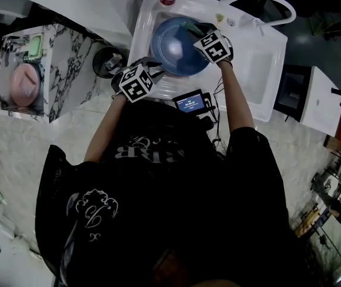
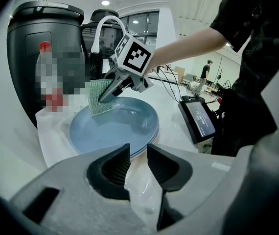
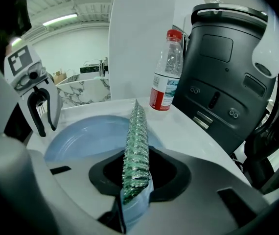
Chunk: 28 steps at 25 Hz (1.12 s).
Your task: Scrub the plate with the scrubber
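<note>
The round blue plate (image 1: 179,52) lies flat on a glossy white desk (image 1: 260,58). The right gripper (image 1: 191,28) has its jaws closed on the green, knobbly scrubber (image 3: 135,146), which stands on edge at the plate's far rim. The left gripper (image 2: 138,166) keeps a narrow, empty gap between its ribbed jaws at the near rim. Behind stand a clear red-capped bottle (image 3: 165,77) and a rounded black machine (image 3: 227,67). A marble-patterned block (image 1: 69,70) stands at the person's left.

- The left gripper (image 2: 138,166) has its jaws slightly apart at the blue plate's (image 2: 125,131) near rim.
- The right gripper (image 2: 104,98) holds a green scrubber (image 2: 98,106) against the plate's far side.
</note>
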### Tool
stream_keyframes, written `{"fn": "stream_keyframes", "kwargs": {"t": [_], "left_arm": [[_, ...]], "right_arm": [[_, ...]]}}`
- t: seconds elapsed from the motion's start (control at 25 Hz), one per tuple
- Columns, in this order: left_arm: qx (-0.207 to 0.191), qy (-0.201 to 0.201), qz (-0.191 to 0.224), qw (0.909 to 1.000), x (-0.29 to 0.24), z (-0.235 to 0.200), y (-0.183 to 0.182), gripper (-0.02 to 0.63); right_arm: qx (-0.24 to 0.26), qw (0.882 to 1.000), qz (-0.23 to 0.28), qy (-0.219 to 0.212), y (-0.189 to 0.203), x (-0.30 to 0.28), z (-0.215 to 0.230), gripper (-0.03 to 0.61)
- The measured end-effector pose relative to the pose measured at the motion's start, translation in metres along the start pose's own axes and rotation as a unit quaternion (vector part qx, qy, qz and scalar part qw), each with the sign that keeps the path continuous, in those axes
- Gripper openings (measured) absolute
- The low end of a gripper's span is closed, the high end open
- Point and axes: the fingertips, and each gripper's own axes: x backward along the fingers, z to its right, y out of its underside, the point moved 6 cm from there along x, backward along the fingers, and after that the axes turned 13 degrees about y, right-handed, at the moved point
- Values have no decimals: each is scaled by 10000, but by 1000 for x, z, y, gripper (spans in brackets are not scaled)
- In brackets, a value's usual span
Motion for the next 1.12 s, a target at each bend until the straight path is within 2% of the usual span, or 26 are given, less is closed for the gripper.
{"fn": "stream_keyframes", "kwargs": {"t": [0.44,0.72,1.0,1.12], "left_arm": [[-122,57,-24,9999,-1,-2,-2,104],[-176,-2,-94,9998,1,-2,2,104],[-285,-9,-75,9996,0,-4,-4,106],[-347,7,-46,9994,-1,-5,-9,106]], "right_arm": [[-300,9945,113,-1001,3,43,-67,90],[-386,9857,-66,-1638,10,67,-104,89],[-148,9838,-177,-1777,5,70,-111,90],[-72,9872,-87,-1591,3,69,-98,89]]}}
